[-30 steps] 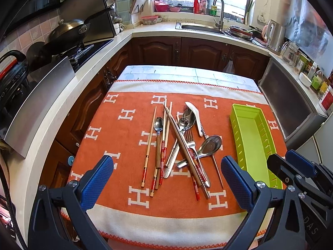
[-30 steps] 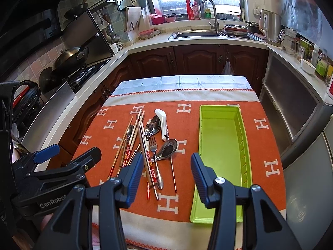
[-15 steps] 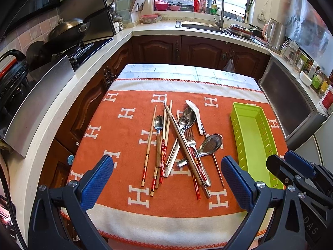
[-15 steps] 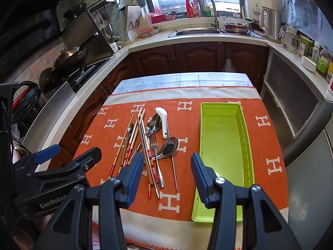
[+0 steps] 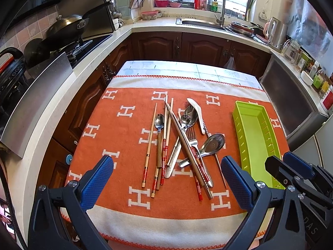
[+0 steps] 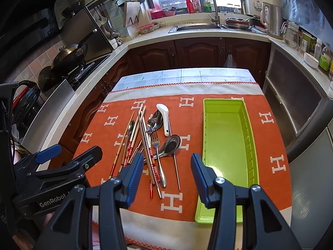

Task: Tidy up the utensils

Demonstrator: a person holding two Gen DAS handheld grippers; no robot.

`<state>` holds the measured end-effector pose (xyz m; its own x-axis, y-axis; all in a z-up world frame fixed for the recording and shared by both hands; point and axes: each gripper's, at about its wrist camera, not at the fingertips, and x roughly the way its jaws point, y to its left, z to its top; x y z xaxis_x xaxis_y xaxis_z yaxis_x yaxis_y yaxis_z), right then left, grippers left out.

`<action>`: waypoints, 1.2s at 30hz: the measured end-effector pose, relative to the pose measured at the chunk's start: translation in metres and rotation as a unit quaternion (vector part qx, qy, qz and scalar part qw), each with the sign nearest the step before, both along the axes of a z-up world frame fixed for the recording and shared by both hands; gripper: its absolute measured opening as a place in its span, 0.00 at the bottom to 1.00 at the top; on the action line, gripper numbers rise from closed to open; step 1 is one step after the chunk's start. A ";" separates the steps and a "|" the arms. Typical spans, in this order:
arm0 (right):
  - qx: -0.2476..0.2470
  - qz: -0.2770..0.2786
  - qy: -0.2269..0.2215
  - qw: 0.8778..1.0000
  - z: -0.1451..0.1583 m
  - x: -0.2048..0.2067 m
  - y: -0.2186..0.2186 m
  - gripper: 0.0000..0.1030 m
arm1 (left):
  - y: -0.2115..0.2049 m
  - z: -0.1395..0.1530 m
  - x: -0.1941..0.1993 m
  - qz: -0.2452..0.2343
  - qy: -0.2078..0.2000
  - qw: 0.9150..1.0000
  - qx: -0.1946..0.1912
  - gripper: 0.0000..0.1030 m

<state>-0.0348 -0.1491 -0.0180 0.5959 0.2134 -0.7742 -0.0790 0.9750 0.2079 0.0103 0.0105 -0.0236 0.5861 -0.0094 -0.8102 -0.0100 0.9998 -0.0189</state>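
A pile of utensils (image 5: 183, 139) lies on the orange cloth (image 5: 116, 129): several chopsticks, metal spoons, a fork (image 5: 192, 137) and a white ceramic spoon (image 5: 197, 112). The pile also shows in the right wrist view (image 6: 152, 141). An empty green tray (image 5: 256, 137) stands to its right; it shows in the right wrist view (image 6: 226, 143) too. My left gripper (image 5: 166, 183) is open and empty, above the near edge of the cloth. My right gripper (image 6: 167, 177) is open and empty, above the pile's near end, left of the tray.
The table stands in a kitchen. A counter with a stove and wok (image 5: 64, 31) runs along the left. A sink (image 5: 204, 23) is at the back. Appliances and bottles (image 5: 316, 77) line the right. The right gripper's body shows at the left view's lower right (image 5: 295, 177).
The right gripper has moved forward and slightly down towards the table. The left gripper has barely moved. Nothing has been picked up.
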 end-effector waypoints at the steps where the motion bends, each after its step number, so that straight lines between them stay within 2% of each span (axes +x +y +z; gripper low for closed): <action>1: 0.000 0.000 0.000 1.000 0.000 0.001 0.000 0.46 | 0.001 -0.001 0.001 0.000 0.001 1.000 0.000 0.99; 10: -0.004 0.006 0.014 1.000 -0.005 0.014 0.008 0.46 | 0.009 -0.009 0.015 0.004 0.014 1.000 -0.006 0.99; 15: -0.004 0.019 0.031 0.999 -0.014 0.034 0.016 0.46 | 0.018 -0.018 0.027 0.001 0.023 1.000 -0.015 0.99; 25: 0.015 0.030 0.064 0.997 -0.035 0.078 0.018 0.46 | 0.077 -0.050 0.069 0.039 0.045 0.997 -0.039 0.98; 31: 0.045 0.072 0.100 0.991 -0.067 0.117 0.034 0.33 | 0.100 -0.083 0.089 0.036 0.071 0.994 -0.069 0.85; 35: 0.047 0.103 0.119 0.986 -0.086 0.129 0.049 0.26 | 0.101 -0.105 0.095 0.022 0.097 0.991 -0.085 0.63; 36: 0.045 0.113 0.124 0.985 -0.093 0.131 0.055 0.25 | 0.101 -0.110 0.097 0.019 0.104 0.991 -0.088 0.60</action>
<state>0.0966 -0.0936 -0.1113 0.3196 0.3936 -0.8619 -0.2284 0.9148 0.3330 0.1071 0.1117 -0.1339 0.4097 -0.1424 -0.9010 -0.0690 0.9801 -0.1863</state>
